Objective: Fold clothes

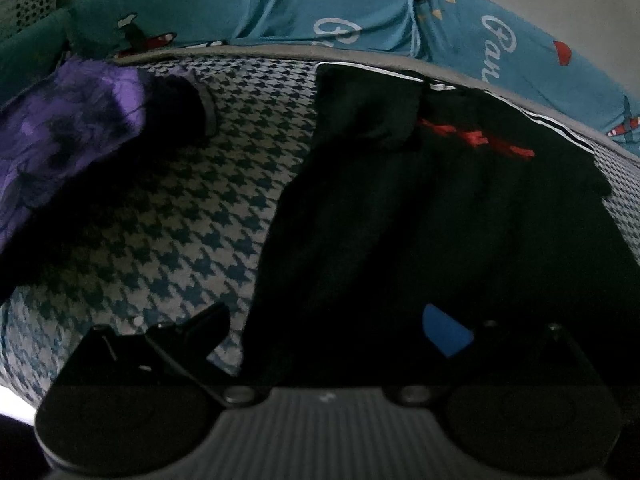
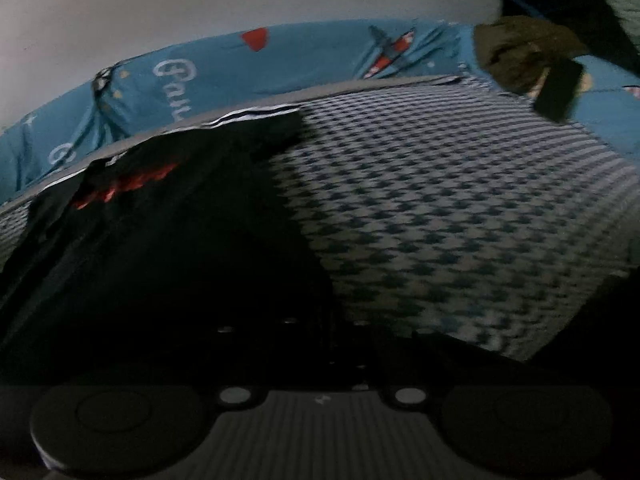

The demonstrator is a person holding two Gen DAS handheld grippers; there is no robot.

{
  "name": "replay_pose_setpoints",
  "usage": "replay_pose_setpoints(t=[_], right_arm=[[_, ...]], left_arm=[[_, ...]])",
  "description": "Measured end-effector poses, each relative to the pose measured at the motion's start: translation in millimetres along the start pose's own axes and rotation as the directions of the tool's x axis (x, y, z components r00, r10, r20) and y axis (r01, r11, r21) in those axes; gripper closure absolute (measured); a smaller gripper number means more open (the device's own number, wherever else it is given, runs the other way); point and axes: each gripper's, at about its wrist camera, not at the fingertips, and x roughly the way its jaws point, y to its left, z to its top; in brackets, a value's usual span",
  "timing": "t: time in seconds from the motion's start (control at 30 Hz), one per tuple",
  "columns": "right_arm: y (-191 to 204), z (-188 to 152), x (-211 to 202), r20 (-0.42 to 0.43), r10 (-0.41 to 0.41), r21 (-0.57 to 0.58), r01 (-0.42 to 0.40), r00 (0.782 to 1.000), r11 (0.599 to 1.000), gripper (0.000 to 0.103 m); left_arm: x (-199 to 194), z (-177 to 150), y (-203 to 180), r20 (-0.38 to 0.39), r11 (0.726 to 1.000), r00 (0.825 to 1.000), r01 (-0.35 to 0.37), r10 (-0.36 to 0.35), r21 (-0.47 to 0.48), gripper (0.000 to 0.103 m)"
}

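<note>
A black garment (image 1: pixel 400 200) with a red print and white-striped trim lies flat on a houndstooth cover (image 1: pixel 180 220). My left gripper (image 1: pixel 320 328) hangs open over the garment's near left part. Its black finger is off the cloth's left edge and its blue-padded finger (image 1: pixel 444 332) is over the cloth. In the right wrist view the same black garment (image 2: pixel 180 240) fills the left half. My right gripper (image 2: pixel 332 344) is shut at the garment's near right edge, and the dark fingers merge with the cloth there.
A crumpled purple garment (image 1: pixel 60 140) lies at the left on the cover. A teal printed sheet (image 1: pixel 280 4) runs along the far side, with a green perforated basket (image 1: pixel 24 4) at far left. An olive cloth (image 2: pixel 524 52) with a black item sits far right. Bare houndstooth cover (image 2: pixel 460 220) lies to the right.
</note>
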Motion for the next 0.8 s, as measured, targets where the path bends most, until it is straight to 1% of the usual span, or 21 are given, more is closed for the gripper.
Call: replay_pose_setpoints(t=[0.07, 0.13, 0.2, 0.3, 0.33, 0.4, 0.43, 0.53, 0.57, 0.63, 0.8], right_arm=[[0.1, -2.5, 1.1, -0.034, -0.014, -0.016, 0.014, 0.999, 1.0, 0.1], [5.6, -6.1, 4.3, -0.057, -0.051, -0.046, 0.048, 0.997, 0.998, 0.1], [4.8, -3.6, 4.4, -0.06, -0.083, -0.028, 0.081, 0.995, 0.996, 0.098], [-6.3, 5.2, 1.1, -0.06, -0.055, 0.048, 0.058, 0.997, 0.997, 0.091], [-6.2, 8.7, 0.1, -0.052, -0.055, 0.041, 0.057, 0.997, 0.998, 0.091], [-5.1, 16.9, -2.5, -0.025, -0.04, 0.022, 0.041, 0.999, 0.999, 0.09], [-5.5, 22.3, -0.8, -0.026, -0.011, 0.021, 0.012, 1.0, 1.0, 0.087], [-4.8, 36.3, 6.6, -0.038, 0.079, 0.019, -0.079, 0.996, 0.997, 0.083], [-2.5, 39.7, 9.9, -0.041, 0.091, 0.005, -0.091, 0.995, 0.996, 0.082], [3.1, 45.5, 16.9, -0.047, 0.115, -0.029, -0.117, 0.992, 0.993, 0.076], [18.4, 55.3, 34.7, -0.078, 0.182, -0.086, -0.188, 0.98, 0.978, 0.071]], left_arm=[[0.8, 0.4, 0.8, -0.004, 1.0, 1.0, -0.007, 0.007, -0.006, 0.0], [1.2, 1.1, -0.3, -0.006, 1.0, 1.0, -0.006, 0.006, -0.005, 0.0], [2.6, 1.3, -2.3, -0.012, 1.0, 1.0, 0.003, -0.003, 0.001, 0.0], [6.0, 3.1, -6.9, -0.019, 1.0, 1.0, 0.0, 0.001, 0.015, 0.0], [6.8, 4.4, -8.3, -0.019, 1.0, 1.0, -0.002, 0.002, 0.016, 0.0], [8.5, 7.7, -10.8, -0.016, 1.0, 1.0, -0.002, 0.002, 0.015, 0.0], [9.3, 9.6, -12.1, -0.014, 1.0, 1.0, -0.001, 0.001, 0.013, 0.0], [13.2, 15.9, -15.8, -0.012, 1.0, 1.0, -0.008, 0.008, 0.014, 0.0], [14.6, 18.1, -17.3, -0.01, 1.0, 1.0, -0.011, 0.011, 0.017, 0.0], [17.7, 22.1, -21.1, -0.005, 0.999, 1.0, -0.021, 0.021, 0.034, 0.0], [25.8, 33.0, -30.1, 0.015, 0.995, 0.999, -0.051, 0.05, 0.081, 0.0]])
